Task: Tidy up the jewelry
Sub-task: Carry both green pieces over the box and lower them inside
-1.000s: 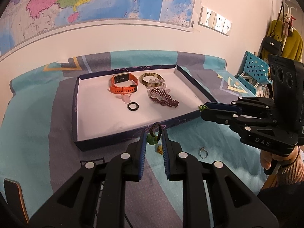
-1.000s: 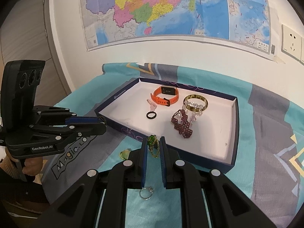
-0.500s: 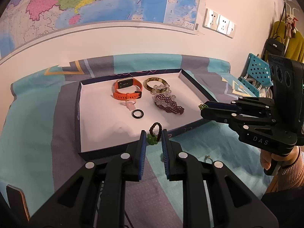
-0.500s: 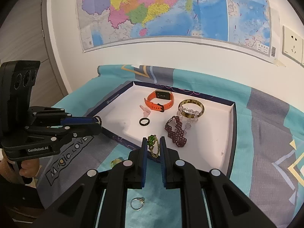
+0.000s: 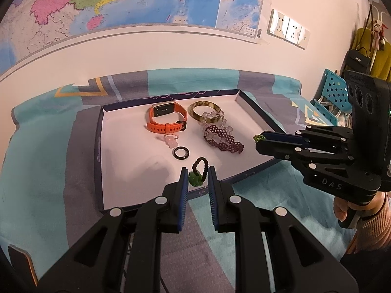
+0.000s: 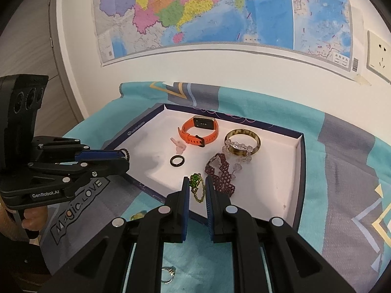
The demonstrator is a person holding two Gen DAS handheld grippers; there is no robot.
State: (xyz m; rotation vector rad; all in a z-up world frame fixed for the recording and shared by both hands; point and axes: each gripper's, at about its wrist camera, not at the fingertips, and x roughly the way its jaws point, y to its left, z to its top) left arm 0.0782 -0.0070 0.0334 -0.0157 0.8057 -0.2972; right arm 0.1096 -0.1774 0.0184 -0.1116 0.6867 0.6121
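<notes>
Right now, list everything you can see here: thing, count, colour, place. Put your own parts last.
Box lid tray: 1, navy outside, white inside, on the blanket.
Smartwatch: 1, orange, tray rear.
Bangle: 1, mottled brown, right of the watch.
Clear bead bracelet: 1, across the bangle.
Woven bead bracelet: 1, maroon, tray right.
Black ring: 1, tray middle.
Pink trinket: 1, below the watch.
Silver ring: 1, on the blanket outside the tray.
Blanket: 1, teal and grey.
Wall map: 1, multicoloured.
Left gripper: black, holds a dark bead loop with green charm.
Right gripper: black, holds a green-stone chain.
</notes>
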